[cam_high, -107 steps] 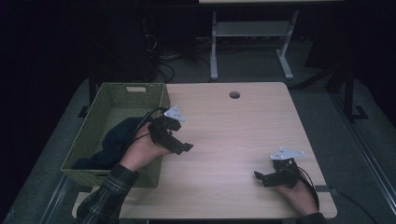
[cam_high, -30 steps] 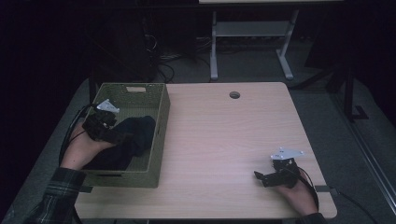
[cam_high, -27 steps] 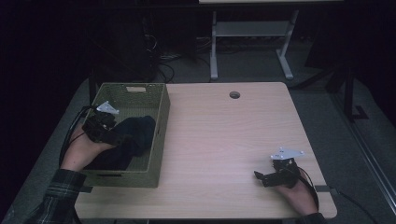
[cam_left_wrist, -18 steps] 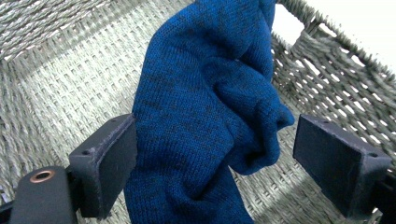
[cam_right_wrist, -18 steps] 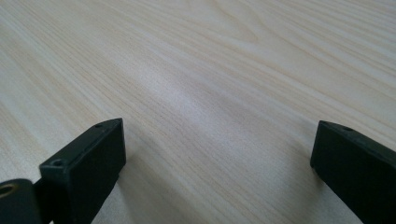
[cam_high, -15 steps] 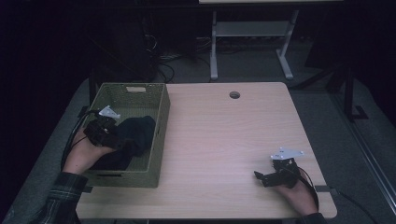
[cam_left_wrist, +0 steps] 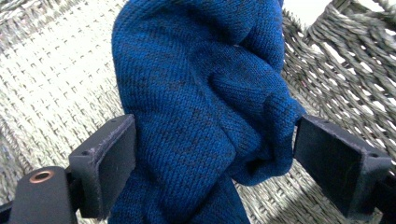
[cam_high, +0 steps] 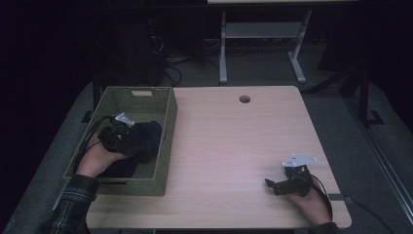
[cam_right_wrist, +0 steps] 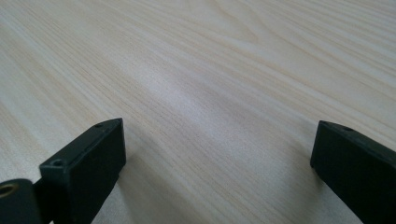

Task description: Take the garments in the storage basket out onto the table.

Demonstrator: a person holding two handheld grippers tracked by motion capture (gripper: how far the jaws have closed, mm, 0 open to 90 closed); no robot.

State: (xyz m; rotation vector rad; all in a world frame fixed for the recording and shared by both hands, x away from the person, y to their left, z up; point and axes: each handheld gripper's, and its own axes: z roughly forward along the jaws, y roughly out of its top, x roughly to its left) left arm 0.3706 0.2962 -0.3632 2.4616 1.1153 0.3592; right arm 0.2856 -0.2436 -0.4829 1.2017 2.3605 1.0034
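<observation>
Right now, from the high view, I am looking down on the woven basket sitting at the left edge of the table, and the blue knitted cloth is lying inside it as a dark, crumpled heap against the right-hand wall. My left gripper is reaching down into the basket at the cloth's left side; the light is so dim here that the cloth is reading almost black and I cannot make out the jaws from this angle. My right gripper is resting on the bare wood near the table's front right corner, well apart from the basket.

Moving to the left gripper view, the cloth is showing its true colour: a deep blue knit with darker flecks, bunched into thick folds. It is sitting between the two jaws, which are standing wide and touching its sides without visibly pinching it. Its top and bottom are running out of the picture, so I cannot tell its full shape. The basket's weave is surrounding it.

Turning to the right gripper view, the jaws are standing wide apart with nothing between them, hovering just over pale wood grain.
</observation>
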